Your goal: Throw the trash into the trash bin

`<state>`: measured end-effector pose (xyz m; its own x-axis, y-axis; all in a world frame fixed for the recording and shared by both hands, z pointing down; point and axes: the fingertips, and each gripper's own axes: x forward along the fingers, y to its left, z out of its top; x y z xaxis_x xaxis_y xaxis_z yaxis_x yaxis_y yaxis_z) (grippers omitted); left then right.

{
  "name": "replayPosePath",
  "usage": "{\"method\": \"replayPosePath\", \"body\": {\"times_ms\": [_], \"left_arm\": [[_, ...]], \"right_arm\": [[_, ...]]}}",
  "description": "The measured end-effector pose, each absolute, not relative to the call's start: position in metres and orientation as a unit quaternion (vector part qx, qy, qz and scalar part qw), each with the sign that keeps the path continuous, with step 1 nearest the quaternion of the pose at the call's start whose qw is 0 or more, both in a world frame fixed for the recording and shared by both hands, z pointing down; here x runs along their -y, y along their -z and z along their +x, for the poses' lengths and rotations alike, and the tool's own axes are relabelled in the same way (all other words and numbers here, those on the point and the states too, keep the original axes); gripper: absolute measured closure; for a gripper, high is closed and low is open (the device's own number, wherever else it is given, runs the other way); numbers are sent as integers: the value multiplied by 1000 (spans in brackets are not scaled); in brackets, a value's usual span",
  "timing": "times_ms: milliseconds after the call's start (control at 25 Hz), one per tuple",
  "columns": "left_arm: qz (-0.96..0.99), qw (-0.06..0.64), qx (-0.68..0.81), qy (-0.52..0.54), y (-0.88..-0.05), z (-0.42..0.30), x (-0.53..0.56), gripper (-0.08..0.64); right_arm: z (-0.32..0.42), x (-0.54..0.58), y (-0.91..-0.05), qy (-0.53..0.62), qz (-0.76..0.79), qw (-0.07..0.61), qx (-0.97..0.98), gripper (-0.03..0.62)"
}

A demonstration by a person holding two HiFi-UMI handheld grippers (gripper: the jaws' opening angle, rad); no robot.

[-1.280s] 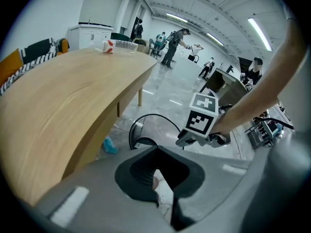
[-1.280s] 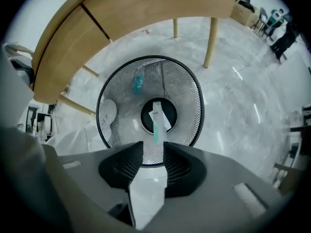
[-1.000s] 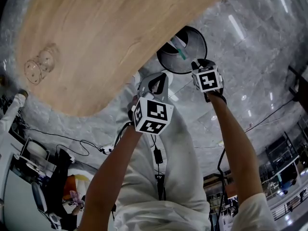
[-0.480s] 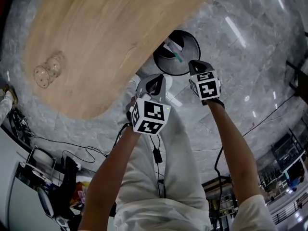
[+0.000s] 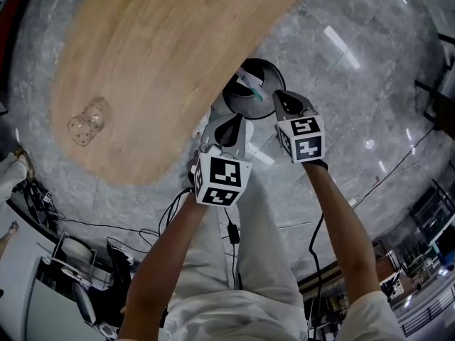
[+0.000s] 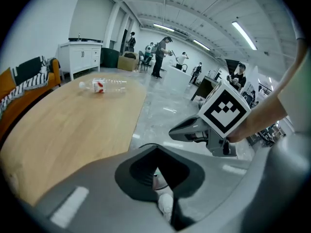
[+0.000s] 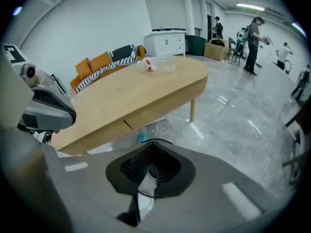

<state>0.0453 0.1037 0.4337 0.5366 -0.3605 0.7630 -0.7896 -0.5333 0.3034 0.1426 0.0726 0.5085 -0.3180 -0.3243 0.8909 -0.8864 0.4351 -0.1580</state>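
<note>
A round black trash bin (image 5: 277,75) stands on the floor beside the wooden table (image 5: 163,55). White and teal trash (image 5: 250,85) lies inside it. Both grippers hang above and just in front of the bin. My left gripper (image 5: 229,128) has its jaws together, and I see nothing held between them. To its right my right gripper (image 5: 288,99) is shut and empty, its tips over the bin's near rim. Through each gripper's jaw gap the bin shows below. A clear plastic bottle (image 6: 104,85) with a red label lies on the table's far end.
A clear plastic piece (image 5: 87,119) lies on the table's left part. Cables (image 5: 106,222) trail over the grey marble floor by my legs. A sofa (image 7: 104,62), a white cabinet (image 7: 167,41) and several people stand farther off in the room.
Both grippers have risen away from the bin, which now sits lower beneath them. The white and teal trash stays in the bin.
</note>
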Motion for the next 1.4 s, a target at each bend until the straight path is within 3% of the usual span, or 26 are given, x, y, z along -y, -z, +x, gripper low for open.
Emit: {"method": "replayPosePath", "body": {"times_ms": [720, 920, 1400], "left_arm": [[834, 306, 341, -306, -382, 7, -5, 560], [835, 300, 355, -294, -366, -5, 26, 560], [830, 294, 384, -278, -356, -26, 68, 560]], "right_arm": [[85, 26, -424, -284, 465, 365, 755, 566], [71, 59, -407, -240, 452, 379, 771, 434], [42, 124, -397, -142, 398, 424, 801, 285]]}}
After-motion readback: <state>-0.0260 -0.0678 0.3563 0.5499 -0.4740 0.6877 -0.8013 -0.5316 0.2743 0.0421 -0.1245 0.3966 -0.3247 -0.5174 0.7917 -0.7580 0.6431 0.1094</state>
